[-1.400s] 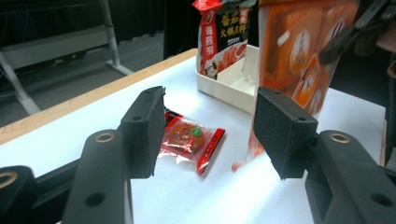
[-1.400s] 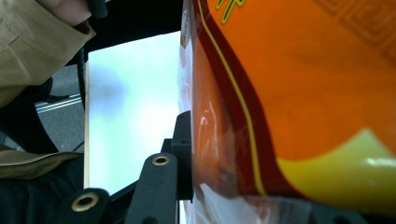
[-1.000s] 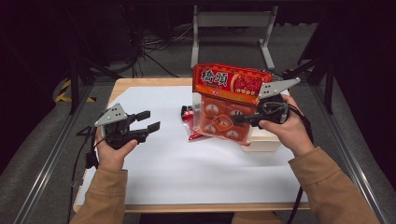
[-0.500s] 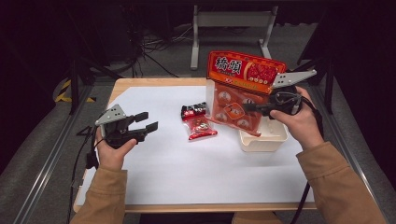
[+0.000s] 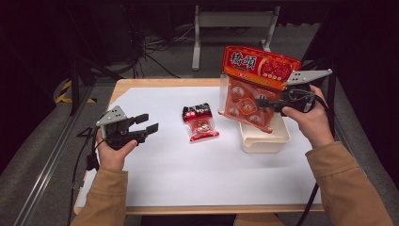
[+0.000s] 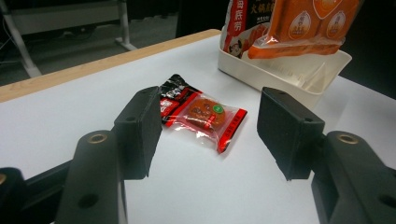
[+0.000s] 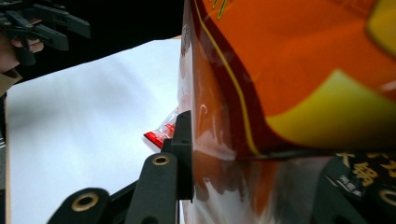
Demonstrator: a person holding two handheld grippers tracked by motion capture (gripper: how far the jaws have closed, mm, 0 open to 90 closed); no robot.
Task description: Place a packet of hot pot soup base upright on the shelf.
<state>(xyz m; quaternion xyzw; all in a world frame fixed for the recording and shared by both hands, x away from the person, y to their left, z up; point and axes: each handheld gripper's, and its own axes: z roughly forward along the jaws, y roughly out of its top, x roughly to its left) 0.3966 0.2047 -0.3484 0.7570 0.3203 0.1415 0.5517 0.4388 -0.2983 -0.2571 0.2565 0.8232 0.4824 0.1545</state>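
Right hand-held gripper: clamped on bag, held above bin (lowering in is judged next). Left hand-held gripper: wide, empty; sachet lies ahead on desk.

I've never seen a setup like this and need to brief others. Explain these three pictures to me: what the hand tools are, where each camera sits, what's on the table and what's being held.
A person sits at a table with a white sheet, holding a hand-operated two-jaw gripper in each hand; there is no robot arm.

The high view looks down from above the person. The other two come from cameras riding on each gripper, looking along its black jaws.

The left gripper is open and holds nothing; its view looks past its jaws at a small red snack packet lying on the sheet.

The right gripper is shut on a large orange-red bag, held up over a white tray. Its own view shows the bag very close up.
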